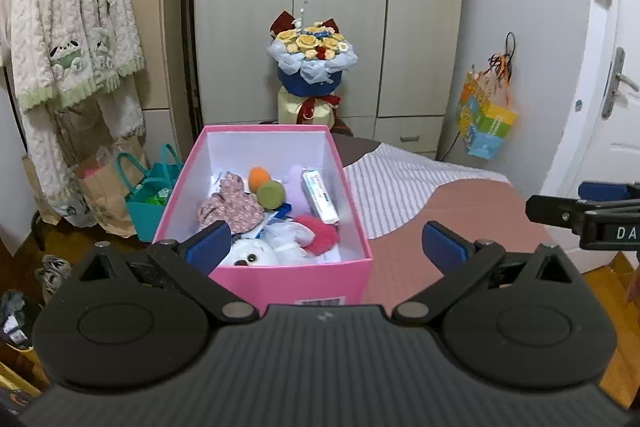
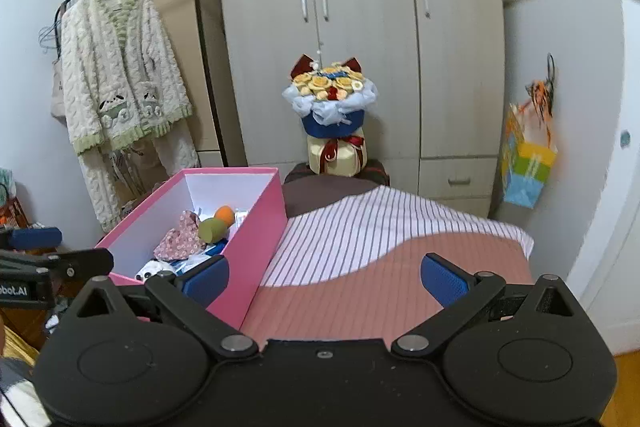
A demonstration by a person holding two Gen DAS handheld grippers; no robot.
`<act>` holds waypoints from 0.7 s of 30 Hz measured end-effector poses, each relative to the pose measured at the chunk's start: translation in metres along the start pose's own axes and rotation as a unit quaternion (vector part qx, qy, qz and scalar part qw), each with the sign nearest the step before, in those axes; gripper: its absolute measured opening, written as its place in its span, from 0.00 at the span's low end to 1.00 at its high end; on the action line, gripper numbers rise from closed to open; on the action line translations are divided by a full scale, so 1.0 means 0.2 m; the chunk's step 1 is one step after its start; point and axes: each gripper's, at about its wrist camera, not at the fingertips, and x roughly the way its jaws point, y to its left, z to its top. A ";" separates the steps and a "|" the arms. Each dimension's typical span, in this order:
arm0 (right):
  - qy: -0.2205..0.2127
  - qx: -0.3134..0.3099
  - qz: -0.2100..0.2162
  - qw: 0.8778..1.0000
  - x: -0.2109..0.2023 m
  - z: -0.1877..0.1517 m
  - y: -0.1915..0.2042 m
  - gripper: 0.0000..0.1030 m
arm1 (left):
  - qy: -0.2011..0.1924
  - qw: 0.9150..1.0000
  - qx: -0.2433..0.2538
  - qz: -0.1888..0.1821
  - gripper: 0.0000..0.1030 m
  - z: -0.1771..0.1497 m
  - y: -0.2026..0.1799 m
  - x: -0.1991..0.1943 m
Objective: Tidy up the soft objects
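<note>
Both grippers hang over the bed with nothing in them. The left gripper (image 1: 326, 241) has its jaws spread wide and empty, and the right gripper (image 2: 324, 277) is just as wide and just as empty.

Straight ahead between the left jaws sits the pink box (image 1: 348, 187), open-topped. Inside: a white plush toy (image 1: 256, 253) nearest the jaws, a pink fluffy piece (image 1: 322, 229) beside it, a floral cloth (image 1: 232, 201) further in, an orange ball (image 1: 258, 177) and a green ball (image 1: 271, 195) touching each other, a lilac soft thing (image 1: 296, 181) and a white packet (image 1: 320, 197) leaning by the far-side wall.

From the right wrist the box lies off past the left finger — ahead of those jaws only the striped bedcover (image 2: 360, 227).

No loose soft item shows on the bed, so this looks like the closing stretch — next move likely a check or a tidy inside the box.
</note>
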 end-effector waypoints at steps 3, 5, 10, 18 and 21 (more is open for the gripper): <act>-0.006 0.010 -0.004 1.000 -0.05 -0.03 -0.04 1.00 | 0.000 1.000 0.014 0.006 1.00 -0.03 -0.05 -0.03; -0.011 -0.002 -0.011 1.000 -0.07 -0.05 -0.04 1.00 | 0.000 1.000 0.014 0.009 1.00 -0.05 -0.07 -0.04; -0.014 0.004 -0.016 1.000 -0.09 -0.07 -0.06 1.00 | -0.004 0.999 0.033 0.034 1.00 -0.08 -0.13 -0.04; -0.020 -0.011 -0.030 0.999 -0.14 -0.11 -0.02 1.00 | -0.006 0.998 0.038 0.043 1.00 -0.11 -0.15 -0.02; -0.029 -0.021 -0.033 0.999 -0.16 -0.13 0.01 1.00 | -0.005 0.998 0.035 0.047 1.00 -0.13 -0.15 -0.01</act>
